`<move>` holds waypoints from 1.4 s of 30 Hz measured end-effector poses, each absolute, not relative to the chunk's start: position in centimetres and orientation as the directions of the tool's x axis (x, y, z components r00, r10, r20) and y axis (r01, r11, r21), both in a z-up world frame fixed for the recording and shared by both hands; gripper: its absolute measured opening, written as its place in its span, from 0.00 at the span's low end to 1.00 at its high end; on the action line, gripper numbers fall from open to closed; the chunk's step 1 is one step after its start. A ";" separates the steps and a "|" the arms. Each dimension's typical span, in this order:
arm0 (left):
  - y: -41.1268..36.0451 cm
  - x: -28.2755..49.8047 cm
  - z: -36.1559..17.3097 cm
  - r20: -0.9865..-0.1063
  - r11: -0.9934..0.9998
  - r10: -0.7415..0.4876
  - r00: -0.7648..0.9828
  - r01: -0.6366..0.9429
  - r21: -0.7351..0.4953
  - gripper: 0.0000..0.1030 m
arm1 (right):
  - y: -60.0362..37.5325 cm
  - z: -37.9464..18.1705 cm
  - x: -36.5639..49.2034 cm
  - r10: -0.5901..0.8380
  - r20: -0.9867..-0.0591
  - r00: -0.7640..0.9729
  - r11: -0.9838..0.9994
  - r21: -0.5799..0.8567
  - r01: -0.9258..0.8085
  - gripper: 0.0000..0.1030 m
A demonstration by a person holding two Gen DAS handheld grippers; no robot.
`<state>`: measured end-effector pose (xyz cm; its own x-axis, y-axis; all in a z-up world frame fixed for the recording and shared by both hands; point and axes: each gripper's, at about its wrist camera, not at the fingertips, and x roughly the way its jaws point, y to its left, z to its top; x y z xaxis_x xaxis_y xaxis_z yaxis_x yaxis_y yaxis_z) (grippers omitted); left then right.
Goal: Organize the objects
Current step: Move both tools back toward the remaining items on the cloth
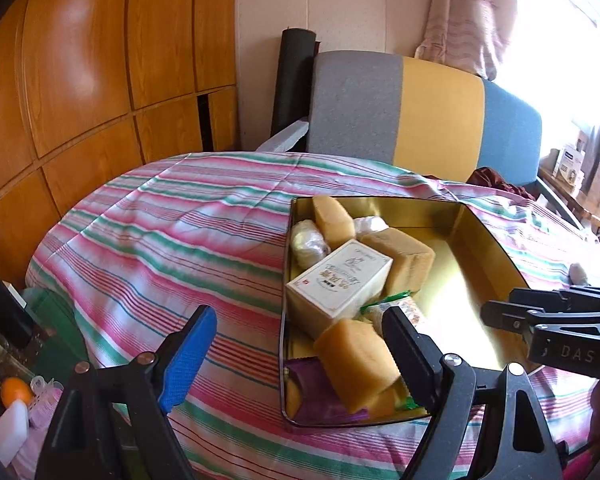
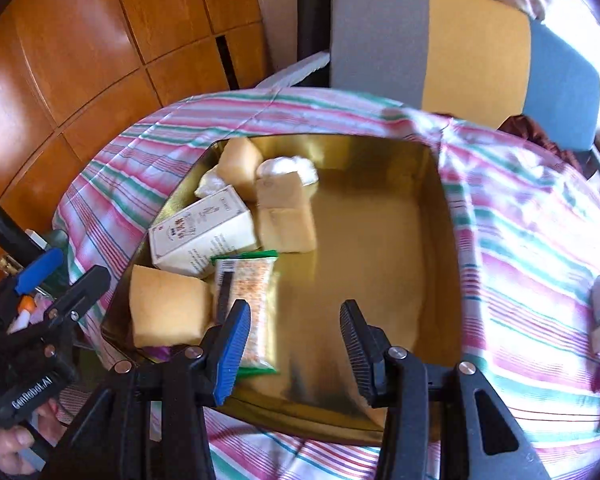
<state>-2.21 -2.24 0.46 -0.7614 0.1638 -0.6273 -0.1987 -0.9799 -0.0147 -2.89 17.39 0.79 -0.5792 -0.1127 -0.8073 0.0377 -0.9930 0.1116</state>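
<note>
Hovering over a striped cotton tablecloth (image 1: 148,232), the left gripper (image 1: 298,354) gapes wide and holds nothing; a shiny gold metal tin (image 1: 476,264) sits just ahead to its right. Inside lie spongy yellow blocks (image 1: 356,356), a cream cardboard box (image 1: 340,280) with unreadable print, and crinkly wrapped packets. The right gripper (image 2: 296,346), stamped "DAS", also spread and empty, hangs above the tin's bare floor (image 2: 364,248).
</note>
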 end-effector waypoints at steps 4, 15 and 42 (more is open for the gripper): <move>-1.2 -1.8 0.8 -0.624 -0.974 0.180 -0.760 -0.226 -0.005 0.83 | 19.8 1.2 -1.6 -0.072 -0.797 -0.600 -0.996 0.092 -0.002 0.46; 2.6 -0.5 1.2 -0.625 -0.947 0.238 -0.743 -0.320 0.020 0.83 | 29.8 1.6 1.9 0.076 -0.798 -0.598 -0.981 0.049 -0.190 0.46; 20.2 1.7 3.1 -0.629 -0.736 0.492 -0.602 -0.673 0.068 0.83 | 58.5 -1.8 16.8 0.307 -0.823 -0.478 -0.397 0.346 -0.850 0.46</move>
